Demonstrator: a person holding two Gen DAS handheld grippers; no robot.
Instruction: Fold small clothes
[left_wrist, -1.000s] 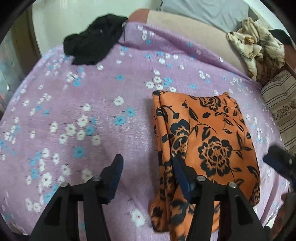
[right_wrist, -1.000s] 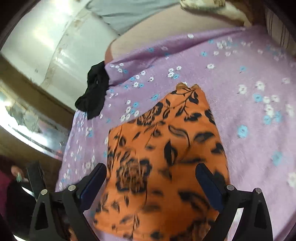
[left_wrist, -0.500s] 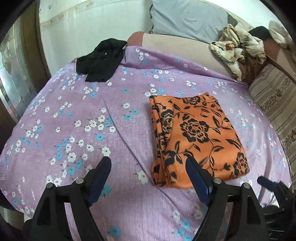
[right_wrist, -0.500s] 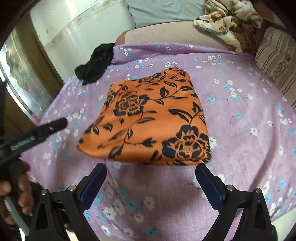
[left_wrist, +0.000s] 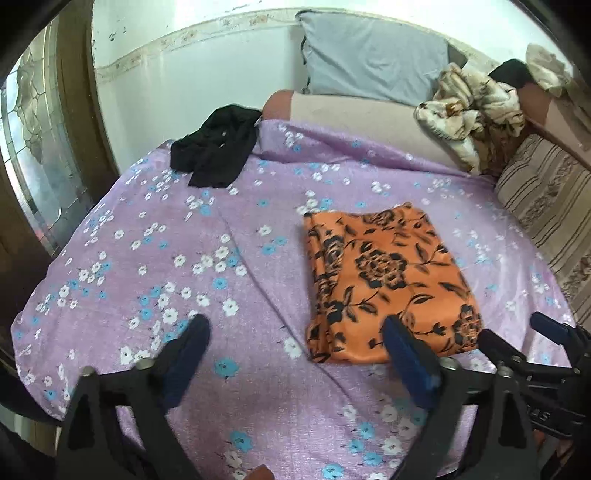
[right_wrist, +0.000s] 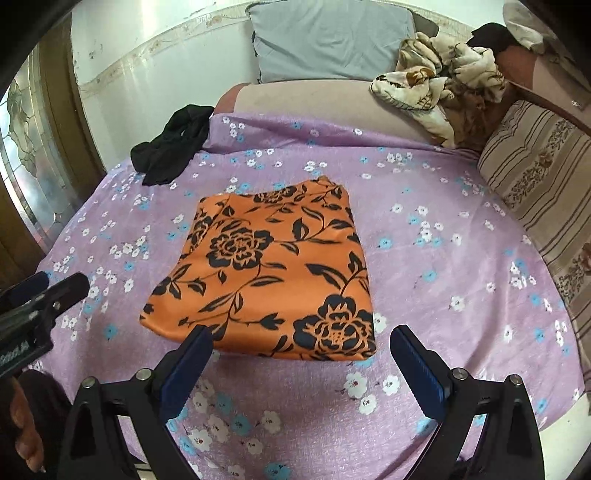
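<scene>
Both my left claw (left_wrist: 295, 350) and right claw (right_wrist: 301, 354) hang spread and empty before the orange black-flowered cloth (right_wrist: 269, 269), folded flat into a neat rectangle on the bed (right_wrist: 443, 258).

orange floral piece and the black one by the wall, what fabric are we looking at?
Orange floral garment: looks like thin, smooth woven cloth, maybe satin-like synthetic; its folded edges lie flat with a faint sheen. Black garment: soft, limp and matte, perhaps a knit; it lies bunched in loose folds. Exact fibre can't be told for either.
</scene>
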